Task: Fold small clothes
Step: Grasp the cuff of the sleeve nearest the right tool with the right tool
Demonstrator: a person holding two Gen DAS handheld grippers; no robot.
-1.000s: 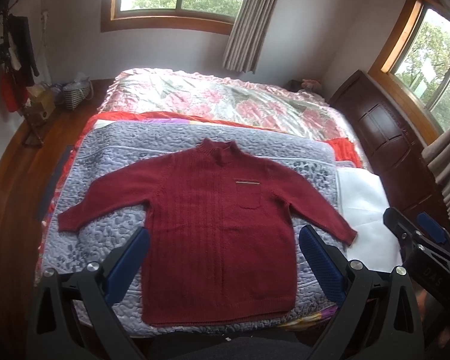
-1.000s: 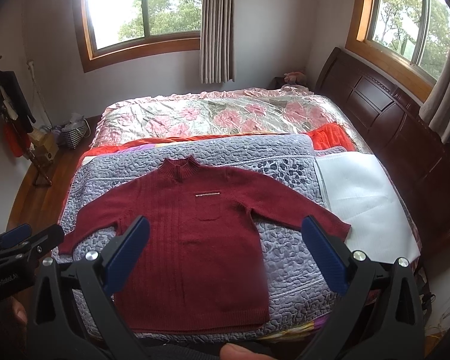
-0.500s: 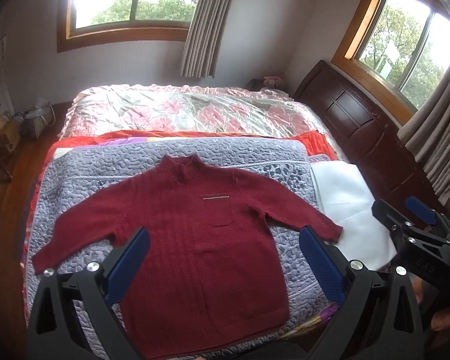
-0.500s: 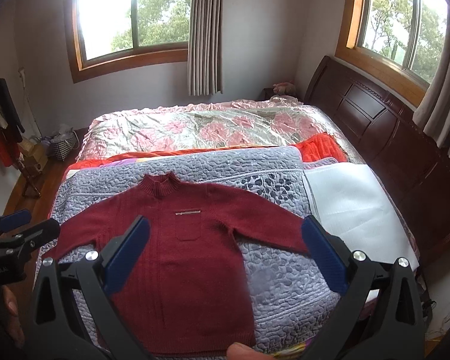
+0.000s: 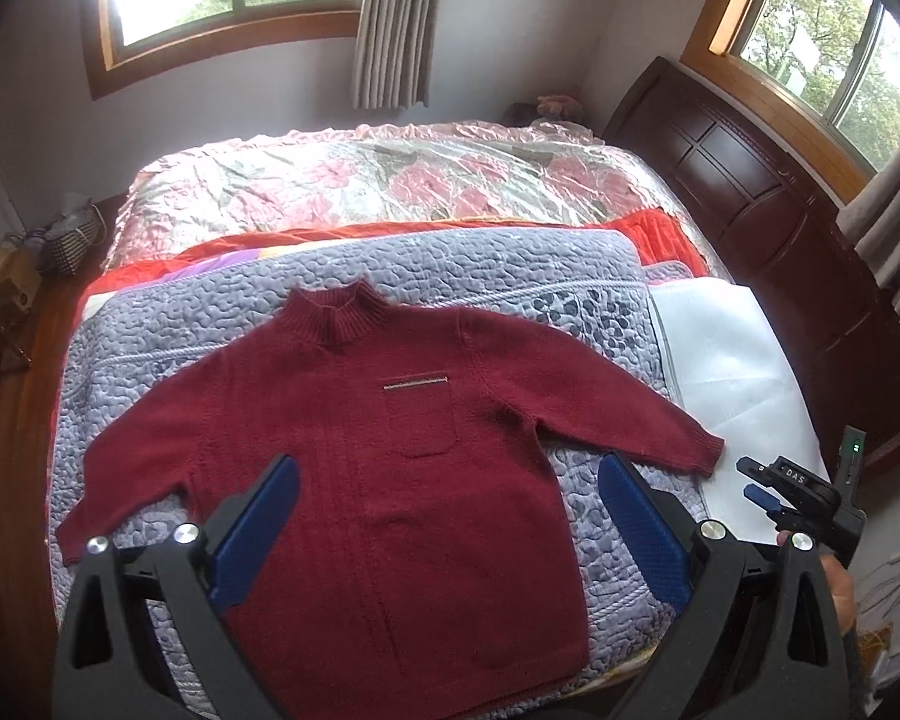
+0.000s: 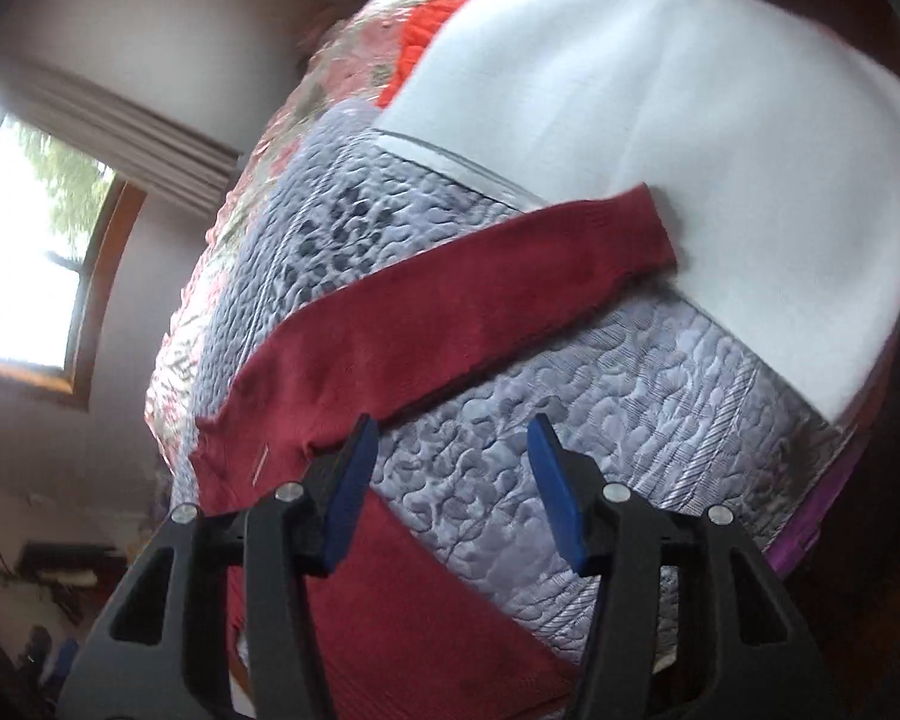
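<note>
Left gripper [image 5: 447, 516] is spread wide, nothing between its blue pads [image 5: 252, 531], just hanging over the lower half of the sweater [image 5: 384, 456]. Right gripper [image 6: 450, 480] has a narrower gap but it's also not clamped on anything; its camera is tilted hard and that view is blurry, with the fingers over the grey quilt [image 6: 570, 420] just beside the sweater's side edge.

Only writing I can read: white letters "DAS" on the black body of the right gripper [image 5: 801, 501], seen from the left camera. There's a small green light on it too, and a bit of a hand [image 5: 840, 585] behind.

Containers: a striped basket [image 5: 69, 240] sits on the floor by the bed's far left corner, something pale sticking out, can't tell what.

The sweater is dark red knit, high ribbed collar, chest pocket with a thin silvery trim. It lies flat, front up, both sleeves spread out and angled down. The right cuff [image 6: 648, 228] reaches onto the white sheet [image 6: 720, 150] beside the quilt. Floral bedspread [image 5: 390, 180] behind.
</note>
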